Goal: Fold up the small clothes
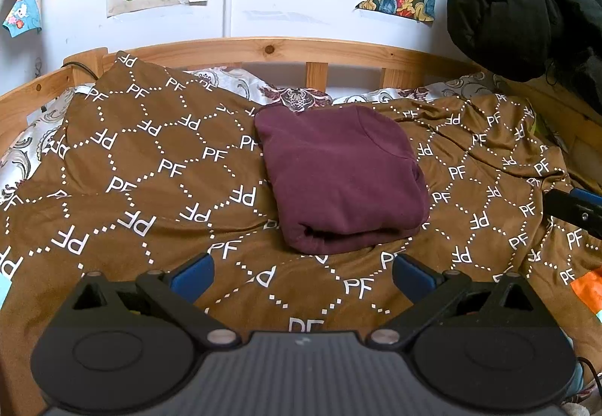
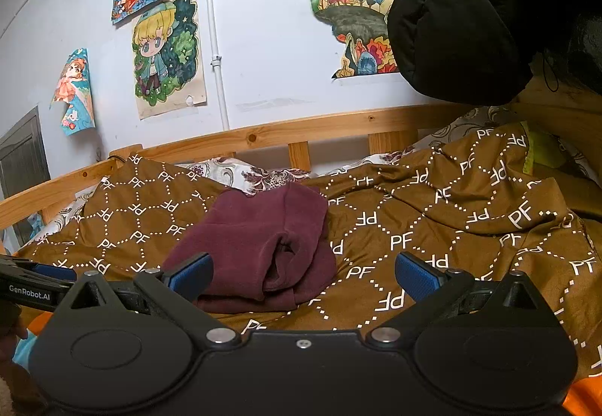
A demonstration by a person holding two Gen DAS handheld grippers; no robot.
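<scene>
A maroon garment (image 1: pixel 342 175) lies folded into a compact bundle on the brown "PF" blanket (image 1: pixel 150 167). My left gripper (image 1: pixel 303 276) is open and empty, just short of the bundle's near edge. In the right wrist view the same garment (image 2: pixel 259 250) lies ahead and to the left, and my right gripper (image 2: pixel 303 275) is open and empty, its left finger (image 2: pixel 192 275) in front of the bundle's near corner. The right gripper shows at the right edge of the left wrist view (image 1: pixel 575 209); the left gripper shows at the left edge of the right wrist view (image 2: pixel 30 284).
A wooden bed rail (image 1: pixel 271 51) runs behind the blanket against a white wall with drawings. A black padded jacket (image 1: pixel 526 2) hangs at the upper right. A patterned white sheet (image 1: pixel 297 96) shows behind the garment. Orange cloth (image 1: pixel 589 288) lies at the right.
</scene>
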